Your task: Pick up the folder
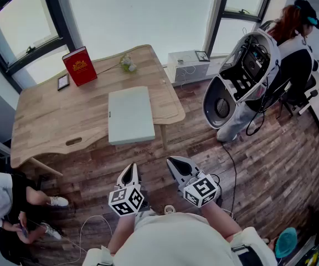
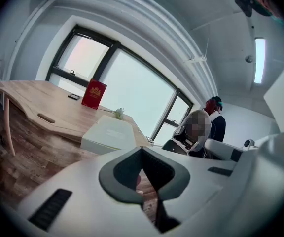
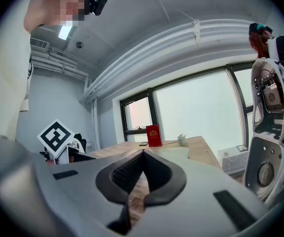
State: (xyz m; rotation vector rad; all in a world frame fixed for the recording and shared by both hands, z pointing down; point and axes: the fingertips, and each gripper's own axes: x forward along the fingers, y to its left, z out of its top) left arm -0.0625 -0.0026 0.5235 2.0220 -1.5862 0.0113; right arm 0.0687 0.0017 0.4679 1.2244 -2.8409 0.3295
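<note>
The folder (image 1: 130,115) is a pale flat rectangle lying at the near edge of the wooden table (image 1: 49,121), partly overhanging it. It also shows in the left gripper view as the folder (image 2: 110,132) ahead of the jaws, and in the right gripper view as the folder (image 3: 174,153) just past the tips. My left gripper (image 1: 129,168) and right gripper (image 1: 175,162) hover side by side over the floor, well short of the table. The left gripper (image 2: 142,149) and the right gripper (image 3: 143,154) are both shut, with nothing between their jaws.
A red book (image 1: 80,66) stands at the table's far side beside a phone (image 1: 63,81) and a small flower (image 1: 128,64). A person with a white pod-shaped machine (image 1: 240,79) stands at the right. Another person (image 1: 4,201) sits at the lower left. Cables (image 1: 87,226) cross the wooden floor.
</note>
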